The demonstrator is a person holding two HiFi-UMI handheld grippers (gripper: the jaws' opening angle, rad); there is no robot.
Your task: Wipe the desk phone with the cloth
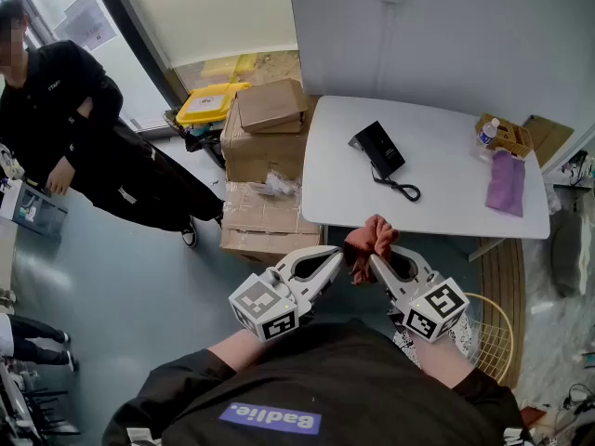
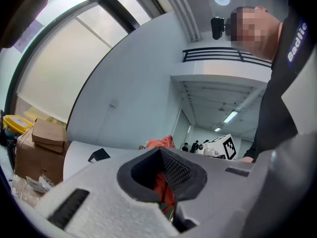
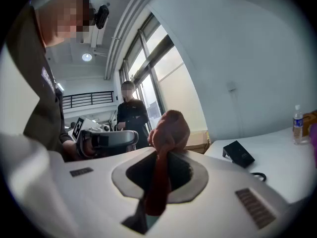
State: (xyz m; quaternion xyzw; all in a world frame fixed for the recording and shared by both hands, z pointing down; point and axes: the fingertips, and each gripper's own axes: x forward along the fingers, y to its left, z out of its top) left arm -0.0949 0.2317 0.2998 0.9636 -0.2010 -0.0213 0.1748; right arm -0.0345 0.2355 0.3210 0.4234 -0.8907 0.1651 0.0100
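Head view has both forearms drawn in close to the chest, elbows bent, so the two tools angle inward and their tips meet. The left gripper [image 1: 338, 260] points up and to the right, and the right gripper [image 1: 376, 264] points up and to the left. Between them sits one rust-red cloth [image 1: 370, 240], bunched just above both tips.

In the left gripper view the jaws are pressed nearly together with a fold of the cloth [image 2: 164, 188] pinched between them. In the right gripper view the jaws are likewise closed on a hanging strand of the cloth [image 3: 158, 182], and the rest balls up just beyond the tips.

One black desk phone [image 1: 378, 149] lies well ahead of both grippers on the white table [image 1: 446, 198], and its coiled cord [image 1: 402, 190] trails toward them. Ahead and to the right of the right gripper lie one purple cloth [image 1: 507, 182] and one water bottle [image 1: 486, 133]. Ahead and to the left of the left gripper, cardboard boxes [image 1: 260, 151] are stacked on the floor. Far to its left stands one person in black [image 1: 74, 128].
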